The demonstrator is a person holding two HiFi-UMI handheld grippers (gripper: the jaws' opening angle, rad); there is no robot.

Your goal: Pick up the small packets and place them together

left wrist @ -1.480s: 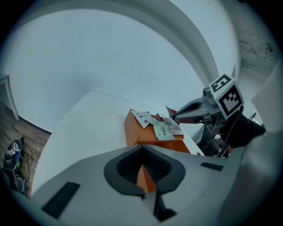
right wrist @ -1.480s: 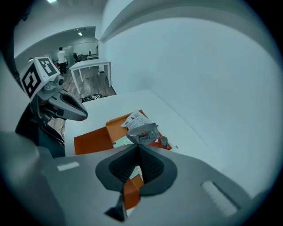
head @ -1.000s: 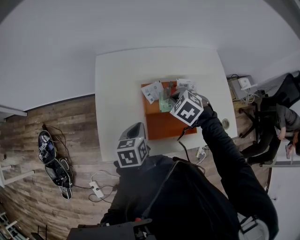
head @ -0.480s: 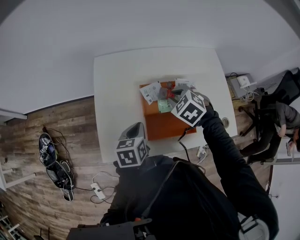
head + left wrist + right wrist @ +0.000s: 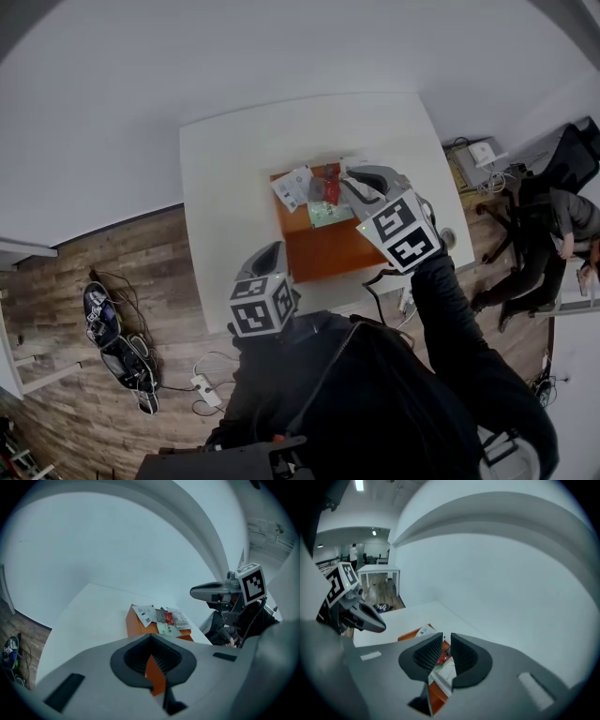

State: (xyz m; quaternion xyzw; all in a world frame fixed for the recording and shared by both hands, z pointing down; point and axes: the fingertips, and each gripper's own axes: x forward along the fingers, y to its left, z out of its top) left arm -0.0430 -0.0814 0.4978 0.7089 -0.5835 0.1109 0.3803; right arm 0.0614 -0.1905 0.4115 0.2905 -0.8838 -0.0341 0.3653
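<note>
Since a moment ago, the right claw [image 5: 354, 184] has pulled back from the packets [image 5: 314, 192] and moved to the right. It hangs in the air just beside them. Its two jaws are a little apart and closing, with nothing between them. The small packets lie together at the far end of an orange board [image 5: 328, 248] on the white desk [image 5: 234, 169]. A red packet [image 5: 331, 178] sits among white ones. The left claw [image 5: 267, 258] is over the near edge of the desk, well apart from the packets. Its jaws are open a crack and hold nothing.
</note>
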